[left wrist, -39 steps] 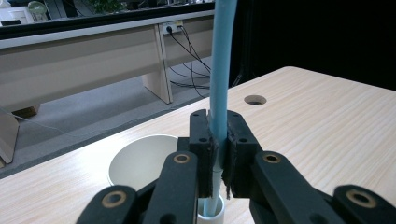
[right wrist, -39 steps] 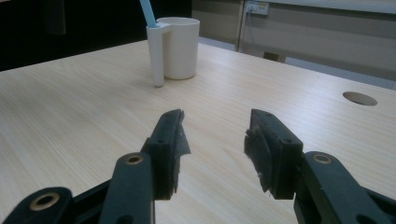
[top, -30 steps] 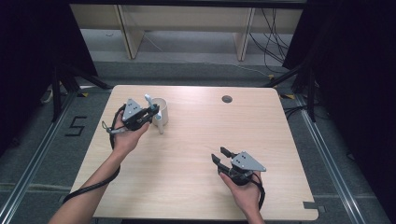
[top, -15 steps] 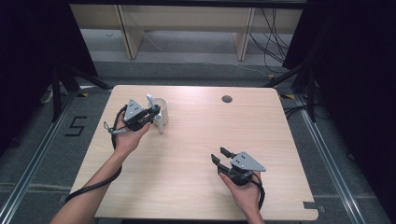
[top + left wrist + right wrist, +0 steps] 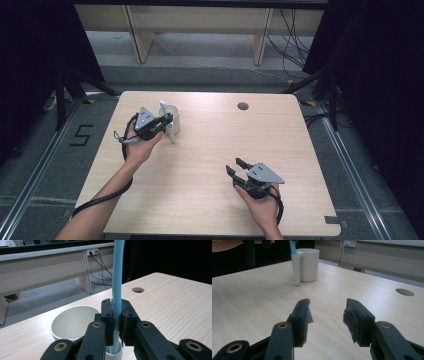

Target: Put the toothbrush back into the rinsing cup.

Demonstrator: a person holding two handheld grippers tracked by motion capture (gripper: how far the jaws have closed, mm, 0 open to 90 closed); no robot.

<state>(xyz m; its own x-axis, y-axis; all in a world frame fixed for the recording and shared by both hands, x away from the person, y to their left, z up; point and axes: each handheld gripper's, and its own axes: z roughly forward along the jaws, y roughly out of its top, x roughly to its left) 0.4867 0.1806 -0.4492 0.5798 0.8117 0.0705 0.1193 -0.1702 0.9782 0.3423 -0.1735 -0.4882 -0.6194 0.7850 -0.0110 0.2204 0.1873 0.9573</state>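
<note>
The left claw (image 5: pixel 117 322) pinches a light blue stick (image 5: pixel 117 272) that stands upright in the white cup's (image 5: pixel 72 323) side holder. The right claw (image 5: pixel 327 315) is spread, low over the bare counter (image 5: pixel 210 165), well apart from the cup.

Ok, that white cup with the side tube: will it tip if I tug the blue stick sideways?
Probably yes. The cup looks empty and light, standing free on the table. The blue stick sits in its narrow side tube, clamped by the left hand-held gripper, so a sideways pull could lever it over.
</note>
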